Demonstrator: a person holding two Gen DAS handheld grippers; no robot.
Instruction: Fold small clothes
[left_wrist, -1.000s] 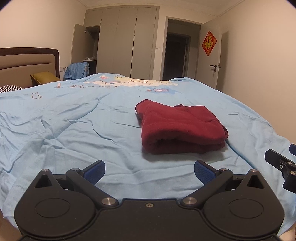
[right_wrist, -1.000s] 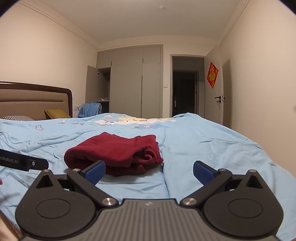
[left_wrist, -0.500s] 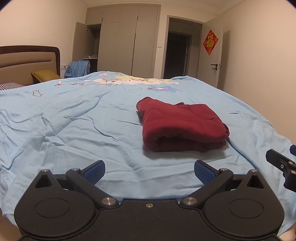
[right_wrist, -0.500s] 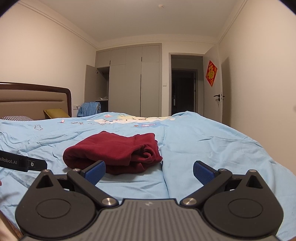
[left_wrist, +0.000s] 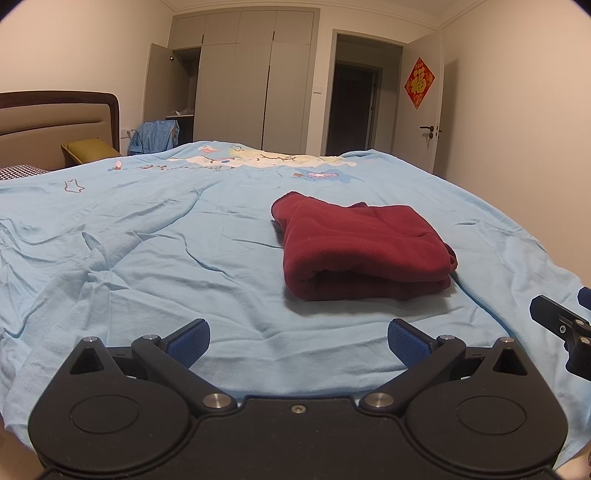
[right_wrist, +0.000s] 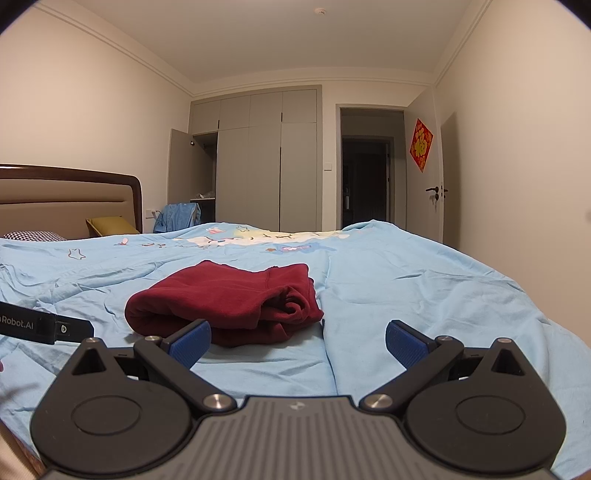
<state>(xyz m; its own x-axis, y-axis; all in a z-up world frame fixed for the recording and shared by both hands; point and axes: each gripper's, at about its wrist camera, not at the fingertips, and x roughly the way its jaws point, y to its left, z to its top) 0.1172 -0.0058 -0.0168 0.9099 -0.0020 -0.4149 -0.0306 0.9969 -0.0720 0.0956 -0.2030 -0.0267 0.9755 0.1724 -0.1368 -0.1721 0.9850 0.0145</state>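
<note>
One maroon garment (left_wrist: 364, 249) lies folded in a thick bundle on the blue bedsheet (left_wrist: 147, 258), ahead of both tools and touched by neither. From the left tool (left_wrist: 298, 338), fingers spread wide and empty, it sits forward and to the right, its rolled edge running crosswise. From the right tool (right_wrist: 298, 338), likewise spread and empty, it lies forward-left and looks the nearer reach. Only the right view shows the bundle's loose, bunched end (right_wrist: 291, 302); the left view shows the smooth fold. The job appears close to done.
</note>
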